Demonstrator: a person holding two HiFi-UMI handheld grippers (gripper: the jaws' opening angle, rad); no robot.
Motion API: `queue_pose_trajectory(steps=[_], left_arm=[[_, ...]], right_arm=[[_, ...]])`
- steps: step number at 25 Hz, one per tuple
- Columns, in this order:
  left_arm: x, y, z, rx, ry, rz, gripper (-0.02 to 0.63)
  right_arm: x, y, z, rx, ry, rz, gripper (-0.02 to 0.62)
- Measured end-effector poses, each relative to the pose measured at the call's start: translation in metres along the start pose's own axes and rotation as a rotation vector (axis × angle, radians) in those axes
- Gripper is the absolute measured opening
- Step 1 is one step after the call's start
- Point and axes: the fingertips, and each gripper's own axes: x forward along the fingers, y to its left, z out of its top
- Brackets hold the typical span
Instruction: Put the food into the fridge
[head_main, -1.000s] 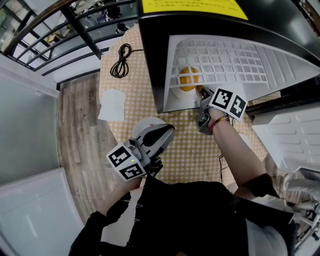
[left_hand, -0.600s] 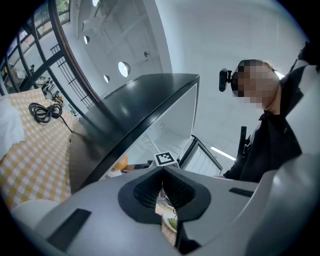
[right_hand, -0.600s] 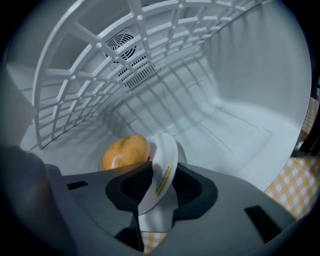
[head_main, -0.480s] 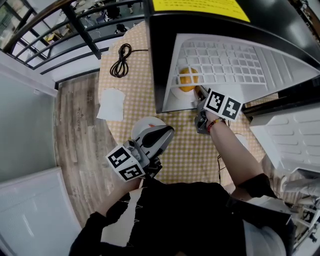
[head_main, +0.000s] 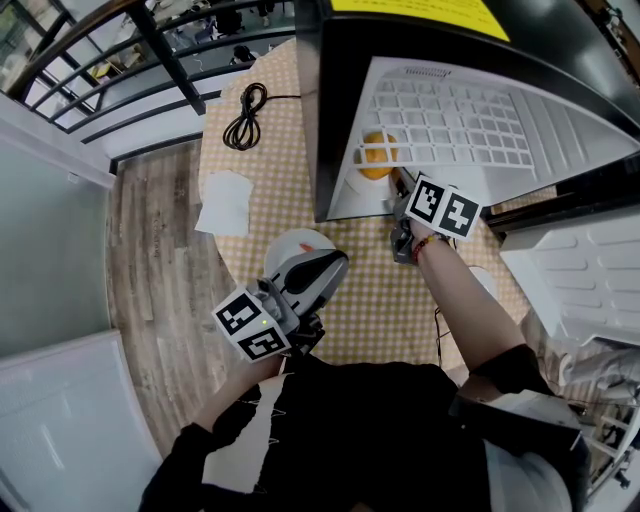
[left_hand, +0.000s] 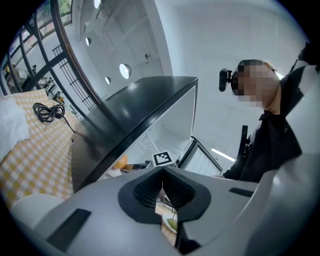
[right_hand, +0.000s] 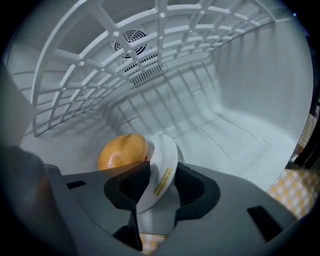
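An orange-yellow food lies on a white plate on the floor of the open fridge, under its white wire shelf. My right gripper reaches into the fridge mouth. Its jaws have just been opening, and the plate's rim stands between them, leaning toward the left pad with a gap at the right pad. From the head view the food shows just beyond the right gripper. My left gripper hovers over the table, shut and holding nothing; its pads meet in the left gripper view.
The fridge stands on a yellow checkered table. A coiled black cable and a white napkin lie at the table's far left. A white dish sits under the left gripper. The fridge door hangs open at the right.
The right gripper has rolled a little at the fridge mouth, and its marker cube sits at a new angle. The plate and food stay inside. The left gripper has not moved.
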Motion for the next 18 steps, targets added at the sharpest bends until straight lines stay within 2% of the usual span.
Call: queue_pose_trajectory(steps=[18], left_arm=[[-0.012, -0.008, 0.01, 0.024, -0.027, 0.027, 0.015]], right_arm=[[0.0, -0.006, 0.001, -0.034, -0.051, -0.103, 0.164]])
